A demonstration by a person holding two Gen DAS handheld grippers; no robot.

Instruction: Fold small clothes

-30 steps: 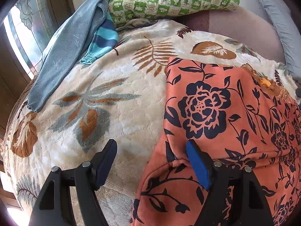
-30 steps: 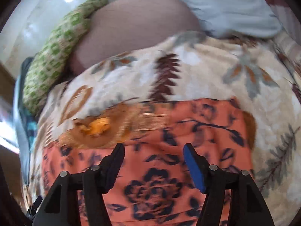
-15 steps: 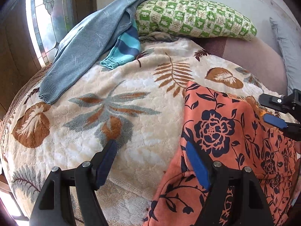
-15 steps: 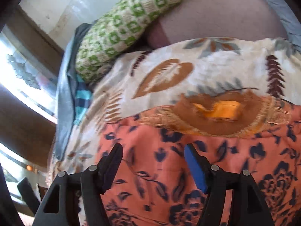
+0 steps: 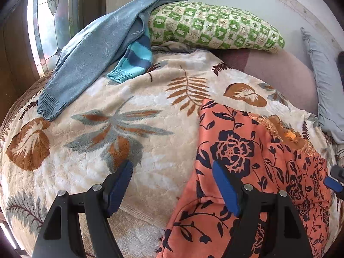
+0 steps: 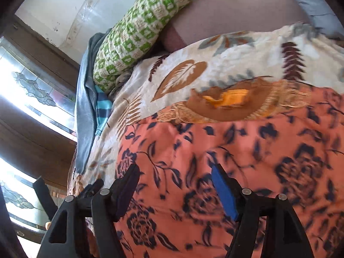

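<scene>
On the bed, left wrist view: left gripper (image 5: 172, 185) hovers with jaws wide apart, holding nothing, straddling the left edge of the orange floral garment (image 5: 247, 150), which lies spread on the leaf-print blanket (image 5: 129, 116). Grey-blue sweater (image 5: 92, 58), striped sleeve (image 5: 135, 60) and green checked pillow (image 5: 215, 28) sit beyond.

Right wrist view, blurred: right gripper (image 6: 175, 185) hangs over the same garment (image 6: 215, 142), jaws spread, nothing between the pads. Garment's embroidered neckline (image 6: 232, 103) lies ahead.
</scene>
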